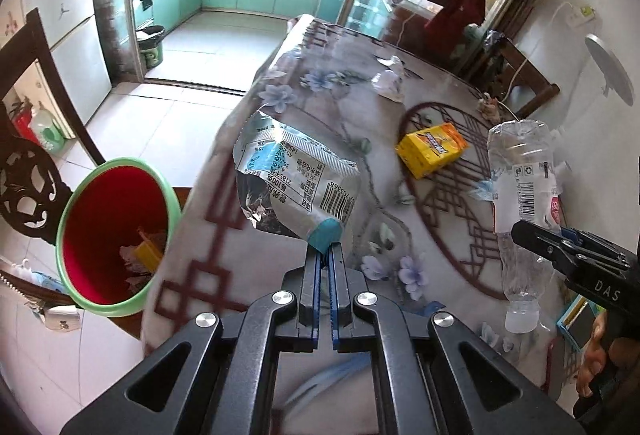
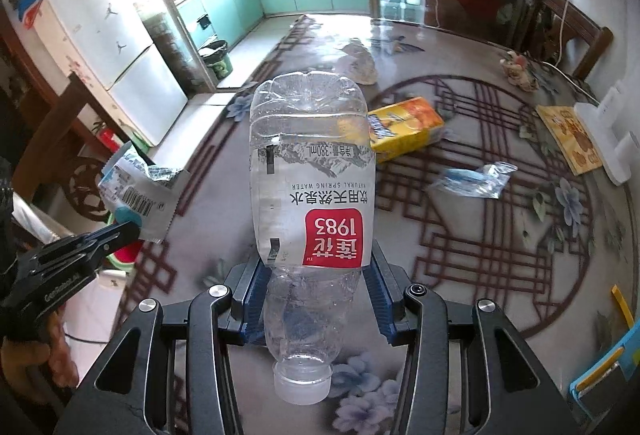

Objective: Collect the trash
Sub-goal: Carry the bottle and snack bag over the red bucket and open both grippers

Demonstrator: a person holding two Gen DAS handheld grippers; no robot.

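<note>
My left gripper (image 1: pixel 325 249) is shut on the corner of a torn silver snack wrapper (image 1: pixel 292 179), held above the table's left edge, right of the red bin (image 1: pixel 116 231). The wrapper also shows in the right wrist view (image 2: pixel 138 197). My right gripper (image 2: pixel 316 275) is shut on a clear plastic water bottle (image 2: pixel 312 175), held cap-down above the table; it also shows in the left wrist view (image 1: pixel 524 203). On the table lie a yellow carton (image 1: pixel 432 149), a crumpled white paper (image 1: pixel 390 79) and a clear plastic scrap (image 2: pixel 474 181).
The red bin with a green rim holds some trash and stands on a dark wooden chair (image 1: pixel 28 191) beside the round floral-cloth table (image 1: pixel 280 87). A yellow card (image 2: pixel 570 139) and white block (image 2: pixel 612 139) lie at the table's right. A kitchen doorway lies beyond.
</note>
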